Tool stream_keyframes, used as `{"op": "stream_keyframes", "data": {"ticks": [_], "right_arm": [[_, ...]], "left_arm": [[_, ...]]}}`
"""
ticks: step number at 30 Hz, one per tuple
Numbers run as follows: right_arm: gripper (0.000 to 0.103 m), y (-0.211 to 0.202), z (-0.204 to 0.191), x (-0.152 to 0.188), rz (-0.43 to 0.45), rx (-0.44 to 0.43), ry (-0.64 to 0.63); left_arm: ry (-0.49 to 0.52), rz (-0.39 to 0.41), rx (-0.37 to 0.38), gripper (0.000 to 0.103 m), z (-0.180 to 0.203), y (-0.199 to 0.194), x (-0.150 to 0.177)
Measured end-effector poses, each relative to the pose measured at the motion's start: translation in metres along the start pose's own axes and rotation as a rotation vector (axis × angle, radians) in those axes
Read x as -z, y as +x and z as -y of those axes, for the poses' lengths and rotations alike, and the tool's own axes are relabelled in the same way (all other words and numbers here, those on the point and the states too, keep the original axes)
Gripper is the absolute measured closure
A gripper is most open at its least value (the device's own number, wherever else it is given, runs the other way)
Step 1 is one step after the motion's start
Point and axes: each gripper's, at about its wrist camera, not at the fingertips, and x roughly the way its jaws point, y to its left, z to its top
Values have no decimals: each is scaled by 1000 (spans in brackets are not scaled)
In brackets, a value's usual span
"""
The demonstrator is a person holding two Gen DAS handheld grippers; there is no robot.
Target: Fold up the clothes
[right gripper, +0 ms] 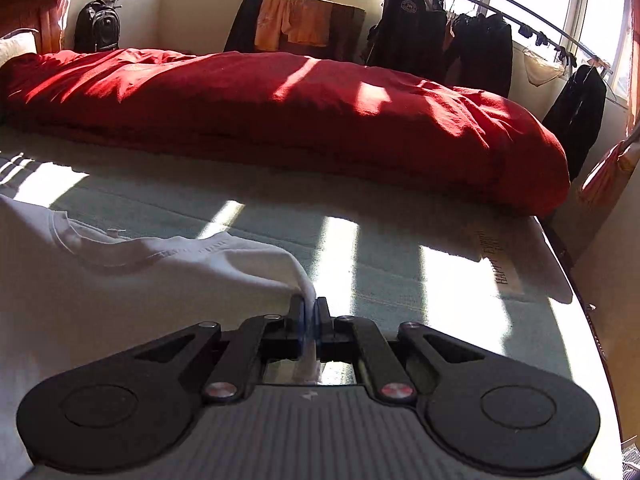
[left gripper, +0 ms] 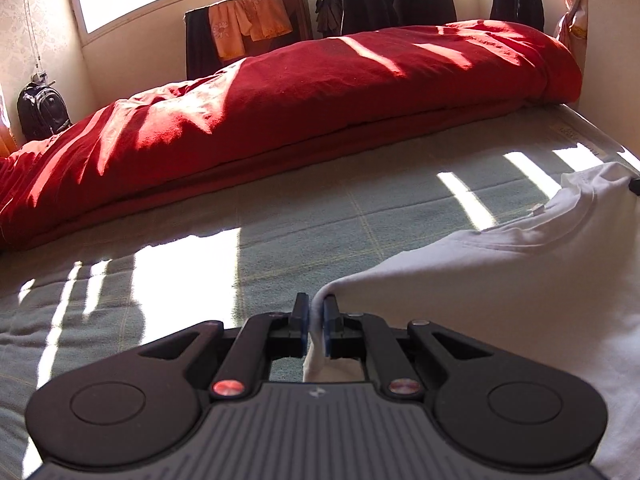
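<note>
A white T-shirt [left gripper: 520, 272] is stretched above the pale green bed sheet [left gripper: 300, 232], its collar facing the far side. My left gripper [left gripper: 316, 304] is shut on the shirt's left shoulder corner, with white cloth pinched between the blue pads. In the right wrist view the same white T-shirt [right gripper: 120, 280] runs off to the left, and my right gripper [right gripper: 309, 306] is shut on its other shoulder corner. The cloth hangs taut between both grippers. The lower part of the shirt is hidden below the gripper bodies.
A rolled red duvet [left gripper: 320, 108] lies along the far side of the bed. Behind it stand a rack with orange cloths [left gripper: 248, 24], dark hanging jackets [right gripper: 416, 20] and a black backpack [left gripper: 40, 110]. A white printed cloth [right gripper: 504, 264] lies near the bed's right edge.
</note>
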Motion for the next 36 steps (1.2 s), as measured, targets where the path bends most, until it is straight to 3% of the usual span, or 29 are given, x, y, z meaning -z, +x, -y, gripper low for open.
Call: {"op": "stream_keyframes", "data": {"ticks": [4, 7, 13, 15, 20, 24, 36], "right_arm": [[98, 23, -10, 8, -32, -9, 7], [97, 37, -13, 13, -53, -23, 31], [76, 27, -17, 24, -77, -70, 45], [70, 17, -16, 26, -79, -86, 47], [69, -19, -17, 32, -95, -114, 31], [65, -55, -20, 47, -117, -110, -3], [65, -143, -8, 152, -226, -170, 187]], "left_arm": [[10, -28, -16, 97, 0, 20, 13], [-1, -47, -26, 88, -1, 31, 19], [8, -81, -22, 80, 0, 25, 23], [3, -77, -23, 77, -2, 14, 24], [-20, -77, 11, 62, -2, -26, 26], [5, -87, 37, 58, 10, -67, 37], [131, -37, 144, 39, 82, -190, 114]]}}
